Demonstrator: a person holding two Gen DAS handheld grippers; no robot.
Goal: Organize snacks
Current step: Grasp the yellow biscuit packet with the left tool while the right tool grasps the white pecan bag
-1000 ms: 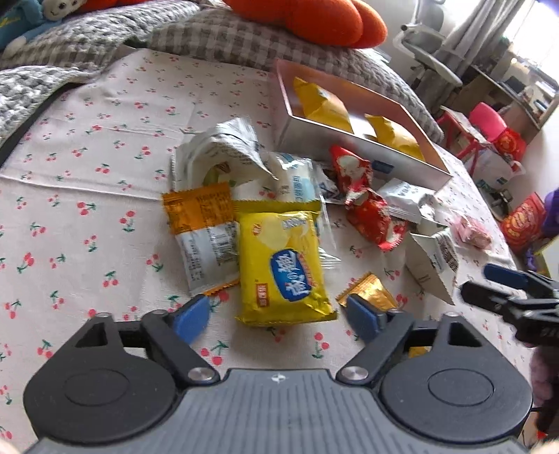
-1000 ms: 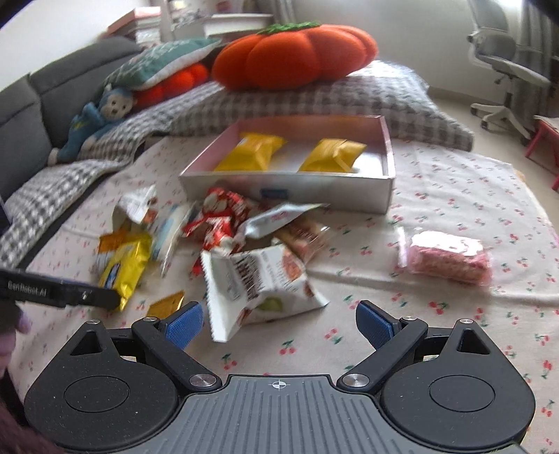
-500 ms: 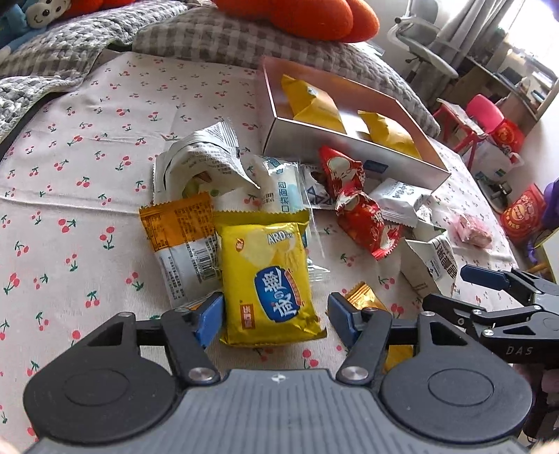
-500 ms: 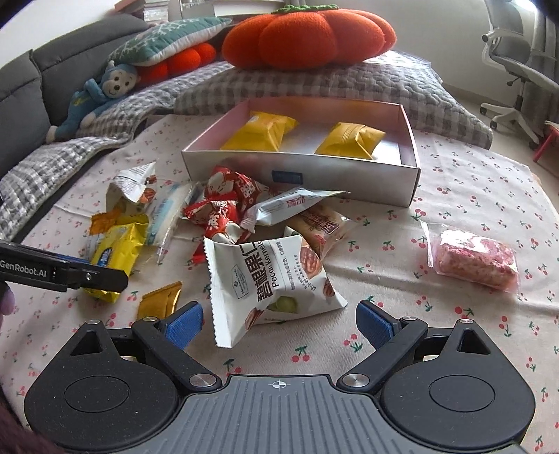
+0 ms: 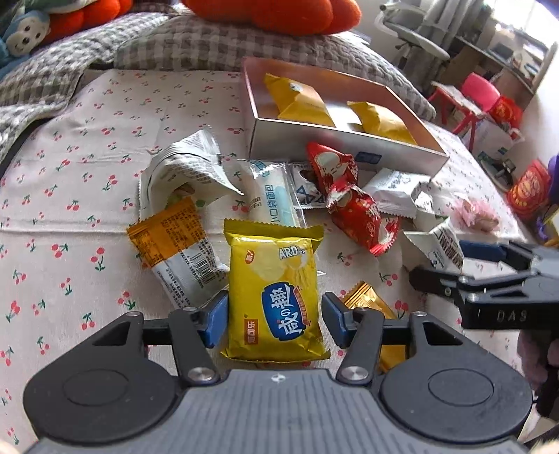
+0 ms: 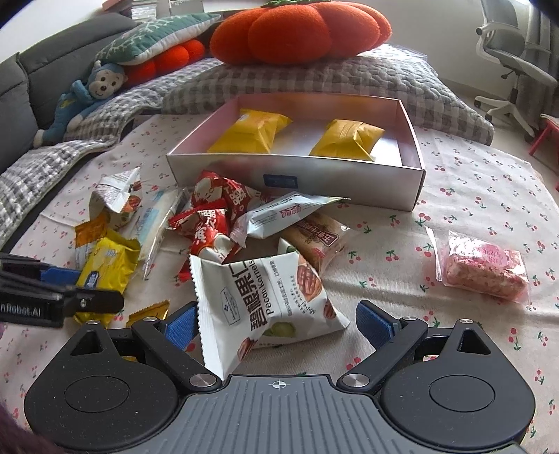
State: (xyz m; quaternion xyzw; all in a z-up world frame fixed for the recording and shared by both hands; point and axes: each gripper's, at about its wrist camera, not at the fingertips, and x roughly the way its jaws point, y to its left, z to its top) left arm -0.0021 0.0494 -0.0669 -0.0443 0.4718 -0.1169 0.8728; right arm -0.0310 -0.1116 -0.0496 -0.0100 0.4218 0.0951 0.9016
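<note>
A pile of snack packets lies on the cherry-print cloth in front of a shallow silver box (image 5: 335, 146) (image 6: 293, 174) that holds two yellow packets. My left gripper (image 5: 274, 319) straddles a yellow biscuit packet (image 5: 276, 290); its blue pads sit right at the packet's sides, and I cannot tell if they press it. My right gripper (image 6: 277, 323) is open around the lower part of a white pecan packet (image 6: 265, 300), with a gap on the right side. Each gripper also shows in the other's view, the right one (image 5: 454, 265) and the left one (image 6: 66, 283).
Red packets (image 6: 213, 223), white packets and an orange-white packet (image 5: 174, 244) lie in the pile. A small gold packet (image 5: 367, 302) lies by my left gripper. A pink snack bag (image 6: 482, 269) lies apart at the right. Cushions and an orange pumpkin pillow (image 6: 300, 31) lie behind the box.
My left gripper moved forward over the yellow biscuit packet and its jaws narrowed onto it. My right gripper moved forward so the white pecan packet sits between its fingers.
</note>
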